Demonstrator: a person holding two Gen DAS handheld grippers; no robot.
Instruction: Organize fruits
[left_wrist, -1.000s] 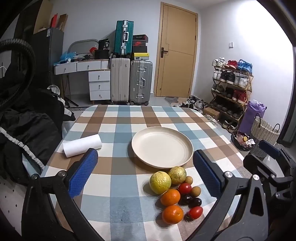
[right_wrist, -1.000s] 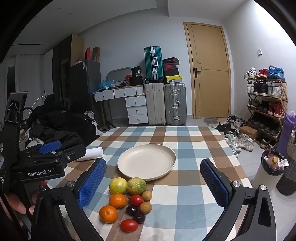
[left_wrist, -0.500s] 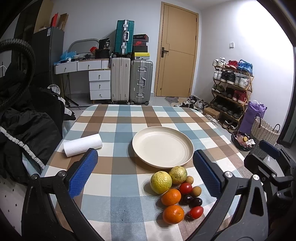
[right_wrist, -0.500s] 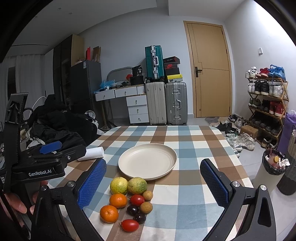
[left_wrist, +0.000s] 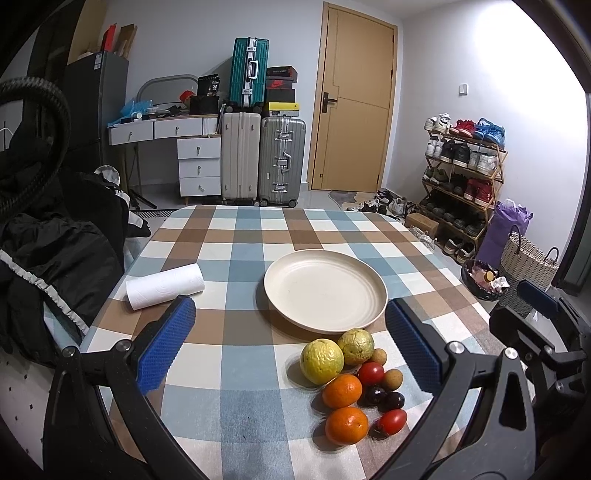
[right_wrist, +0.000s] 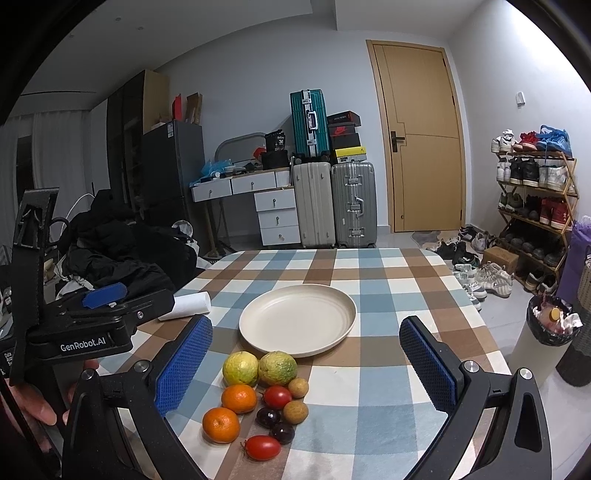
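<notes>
A cluster of fruit lies on the checked tablecloth near its front edge: two yellow-green citrus fruits (left_wrist: 321, 360) (right_wrist: 240, 368), two oranges (left_wrist: 342, 390) (right_wrist: 238, 398), red tomatoes (left_wrist: 371, 373) (right_wrist: 277, 396), dark plums (right_wrist: 268, 417) and small brown longans (right_wrist: 297, 387). Just behind the fruit sits an empty cream plate (left_wrist: 325, 290) (right_wrist: 297, 319). My left gripper (left_wrist: 291, 347) hovers open above the table, the fruit lying low between its blue pads. My right gripper (right_wrist: 306, 365) is open too, hanging over the same cluster with nothing held.
A white paper roll (left_wrist: 165, 286) (right_wrist: 186, 305) lies on the table's left side. Dark clothing (left_wrist: 55, 258) is piled left of the table. Suitcases (left_wrist: 258, 158), a drawer unit, a door, a shoe rack (left_wrist: 461, 177) and a bin (right_wrist: 552, 325) stand beyond.
Both views have shifted very slightly; the fruit and plate have not moved, and both grippers stay open.
</notes>
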